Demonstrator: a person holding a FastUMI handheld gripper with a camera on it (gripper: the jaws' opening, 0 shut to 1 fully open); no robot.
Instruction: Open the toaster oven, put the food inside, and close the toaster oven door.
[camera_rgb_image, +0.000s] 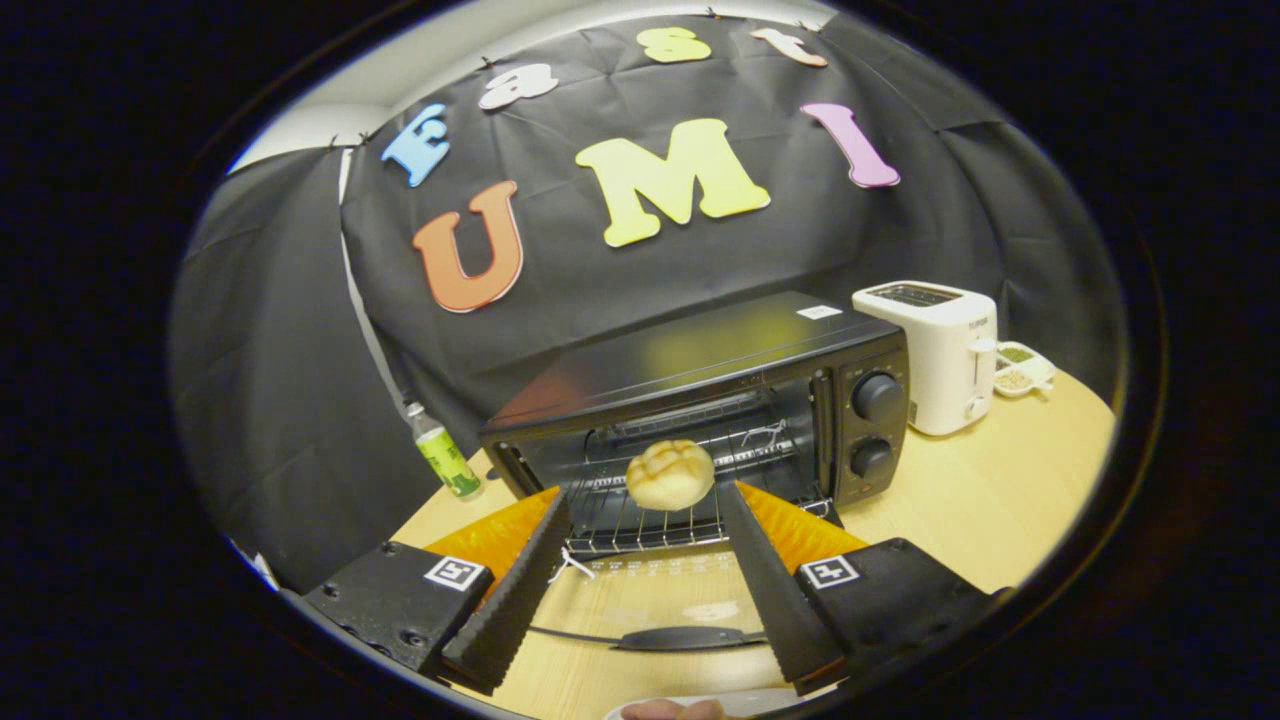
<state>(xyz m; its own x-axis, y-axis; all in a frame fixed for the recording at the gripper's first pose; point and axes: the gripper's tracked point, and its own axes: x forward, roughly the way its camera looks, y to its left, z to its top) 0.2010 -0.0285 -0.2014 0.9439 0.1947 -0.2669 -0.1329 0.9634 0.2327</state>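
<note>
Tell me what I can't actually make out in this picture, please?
- Whether the bun touches the rack or hangs free of it: the gripper is spread, with the bun beyond its fingertips.
- The toaster oven back wall: dark inside.
- The bottle label and the little dishes beside the white toaster: too small.
- The plate: cut off below the fingers.
</note>
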